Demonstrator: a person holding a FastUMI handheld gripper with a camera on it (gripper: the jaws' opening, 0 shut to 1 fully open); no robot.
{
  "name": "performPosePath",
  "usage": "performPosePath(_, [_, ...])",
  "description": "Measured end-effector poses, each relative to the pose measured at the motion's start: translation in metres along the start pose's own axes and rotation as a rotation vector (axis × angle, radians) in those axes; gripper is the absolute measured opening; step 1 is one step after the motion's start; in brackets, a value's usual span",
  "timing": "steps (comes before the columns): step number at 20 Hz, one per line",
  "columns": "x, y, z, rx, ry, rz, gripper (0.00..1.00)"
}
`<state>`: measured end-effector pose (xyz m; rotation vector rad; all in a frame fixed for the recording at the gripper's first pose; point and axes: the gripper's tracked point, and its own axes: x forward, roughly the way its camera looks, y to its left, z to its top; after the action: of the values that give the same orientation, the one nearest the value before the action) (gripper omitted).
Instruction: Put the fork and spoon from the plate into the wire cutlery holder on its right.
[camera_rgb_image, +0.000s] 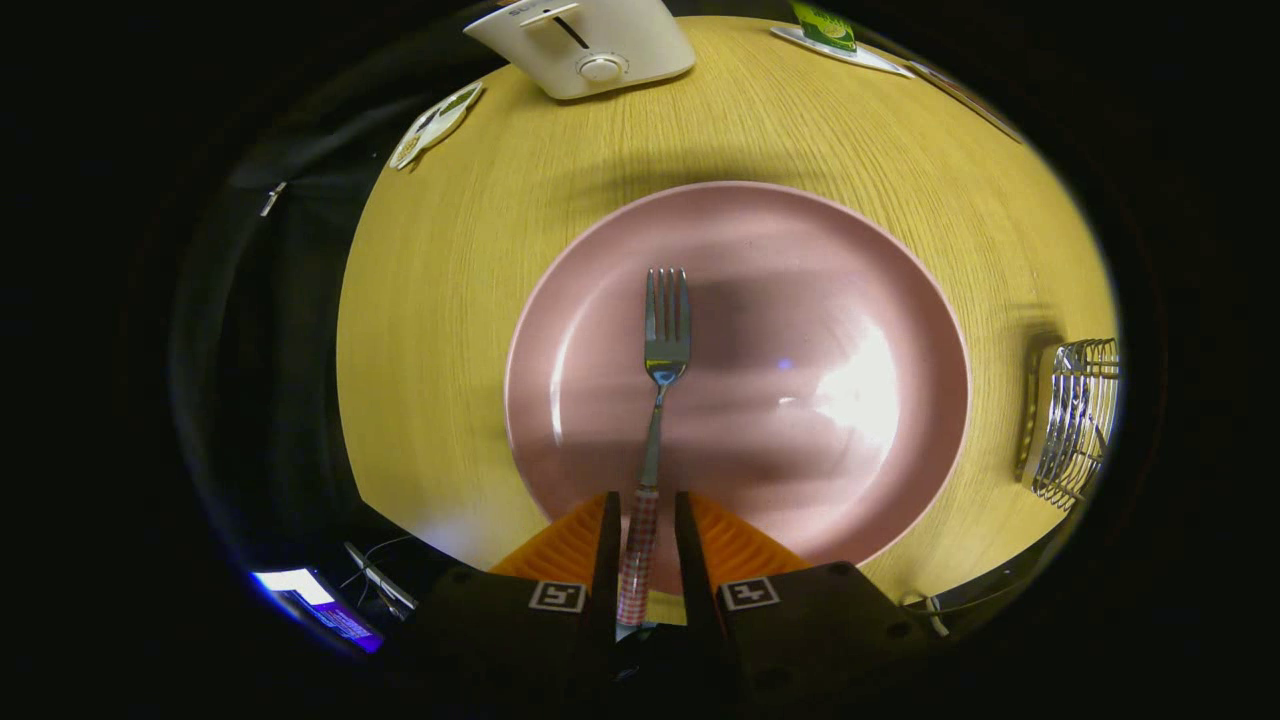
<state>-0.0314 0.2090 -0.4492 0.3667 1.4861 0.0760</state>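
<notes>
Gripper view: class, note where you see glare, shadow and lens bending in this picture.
Gripper view: a bright glare patch sits on the pink plate, right of the fork; a broad soft shadow crosses the plate and the table behind it; the fisheye lens bows the table edge and squashes the wire holder; the claw has the fork's checked handle between its fingers.

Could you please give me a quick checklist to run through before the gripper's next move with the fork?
1. Fork handle lies between the gripper fingers: ok.
2. Both fingers pressing on the handle: cannot tell; small gaps seem to remain.
3. Fork lifted off the pink plate: cannot tell.
4. Wire cutlery holder stands to the plate's right, its mouth unblocked: ok.
5. Spoon located: not ok, unseen on the plate.
</notes>
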Motion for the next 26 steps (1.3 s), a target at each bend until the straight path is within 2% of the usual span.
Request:
performPosePath(2, [0.0,-0.011,-0.002,0.002,-0.007,-0.033,0.34])
performPosePath(3, [-0.003,-0.012,0.006,0.009,-0.015,-0.024,0.16])
performPosePath(4, [0.002,-0.014,0.007,0.003,-0.011,-0.011,0.17])
performPosePath(7, [-0.008,-0.011,0.003,-0.045,-0.007,0.032,0.1])
performPosePath(11, [-0.028,-0.014,0.002,-0.091,-0.018,0.06,0.1])
performPosePath(14, [-0.064,-0.028,-0.005,-0.169,-0.038,0.063,0.1])
performPosePath(18, [-0.117,-0.061,-0.02,-0.264,-0.067,0.036,0.1])
performPosePath(26, [-0.206,-0.12,-0.046,-0.333,-0.052,0.007,0.1])
